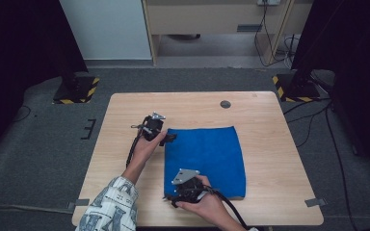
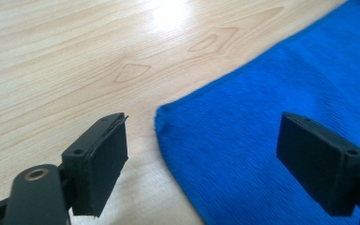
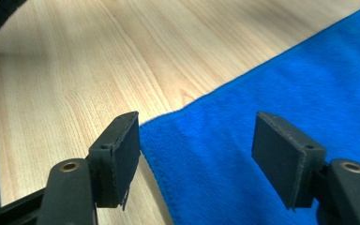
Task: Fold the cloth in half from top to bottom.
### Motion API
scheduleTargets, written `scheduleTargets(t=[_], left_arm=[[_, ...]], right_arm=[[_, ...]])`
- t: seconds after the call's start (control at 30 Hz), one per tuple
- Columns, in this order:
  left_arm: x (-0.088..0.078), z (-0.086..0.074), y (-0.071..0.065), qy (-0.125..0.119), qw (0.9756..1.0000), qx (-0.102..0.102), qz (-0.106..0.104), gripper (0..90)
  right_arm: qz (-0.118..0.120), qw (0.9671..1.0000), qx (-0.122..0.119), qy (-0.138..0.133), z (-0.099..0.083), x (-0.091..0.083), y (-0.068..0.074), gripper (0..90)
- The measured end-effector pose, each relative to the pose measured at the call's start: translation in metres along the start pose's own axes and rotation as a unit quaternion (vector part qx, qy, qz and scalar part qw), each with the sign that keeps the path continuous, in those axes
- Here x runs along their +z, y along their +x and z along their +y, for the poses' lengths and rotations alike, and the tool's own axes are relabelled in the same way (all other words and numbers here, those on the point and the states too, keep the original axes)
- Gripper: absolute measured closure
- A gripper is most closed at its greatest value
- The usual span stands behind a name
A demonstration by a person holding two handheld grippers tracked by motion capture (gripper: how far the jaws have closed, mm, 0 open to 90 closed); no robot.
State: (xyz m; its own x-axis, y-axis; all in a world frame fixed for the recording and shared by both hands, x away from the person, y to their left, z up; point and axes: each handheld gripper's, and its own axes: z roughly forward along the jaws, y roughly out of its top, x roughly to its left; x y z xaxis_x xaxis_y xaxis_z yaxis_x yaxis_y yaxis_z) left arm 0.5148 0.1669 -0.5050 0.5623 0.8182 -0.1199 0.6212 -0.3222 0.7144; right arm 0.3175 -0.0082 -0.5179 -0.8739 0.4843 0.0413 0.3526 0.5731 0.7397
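In the high view we see a blue cloth point(image 1: 205, 161) lying flat on the wooden table point(image 1: 270, 144), a little right of the middle of the frame. The left claw point(image 1: 171, 138) is at the upper left corner of the cloth, held by the left hand point(image 1: 149, 147), whose patterned sleeve point(image 1: 108, 209) comes in from the bottom left. The right claw point(image 1: 168, 198) is at the lower left corner of the cloth, near the bottom of the frame, held by the right hand point(image 1: 207, 204).

In the left gripper view we see the left claw point(image 2: 201, 161) wide open and holding nothing. One corner of the cloth point(image 2: 286, 108) lies between the two jaws: the jaw at the lower left of the frame stands over bare table point(image 2: 75, 61), and the jaw at the lower right stands over the cloth. We cannot tell if the jaws touch the surface.

In the right gripper view the right claw point(image 3: 194, 159) is also wide open and empty. Here again a corner of the cloth point(image 3: 281, 93) lies between the jaws, with the left jaw just beside the cloth edge over the table point(image 3: 75, 70) and the right jaw above the blue fabric.
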Motion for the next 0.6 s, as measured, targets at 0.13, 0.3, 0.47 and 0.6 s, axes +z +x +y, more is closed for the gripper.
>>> scheduleTargets(t=[0.13,0.3,0.47,0.6], left_arm=[[0.003,0.0,0.004,-0.004,1.0,-0.005,0.002,16.9],[0.007,-0.002,0.005,-0.003,1.0,-0.009,0.002,16.8],[0.011,-0.005,0.008,0.006,0.9999,-0.008,0.007,19.3],[0.013,-0.007,0.013,0.009,0.9999,-0.007,0.011,26.6]], right_arm=[[0.001,1.0,0.0,-0.002,-0.001,0.006,0.005,33.2],[-0.005,0.9999,-0.007,0.007,-0.002,0.015,0.014,30.5],[-0.012,0.9998,-0.011,0.005,-0.004,0.019,0.015,34.8],[-0.017,0.9998,-0.008,0.0,-0.004,0.018,0.012,42.7]])
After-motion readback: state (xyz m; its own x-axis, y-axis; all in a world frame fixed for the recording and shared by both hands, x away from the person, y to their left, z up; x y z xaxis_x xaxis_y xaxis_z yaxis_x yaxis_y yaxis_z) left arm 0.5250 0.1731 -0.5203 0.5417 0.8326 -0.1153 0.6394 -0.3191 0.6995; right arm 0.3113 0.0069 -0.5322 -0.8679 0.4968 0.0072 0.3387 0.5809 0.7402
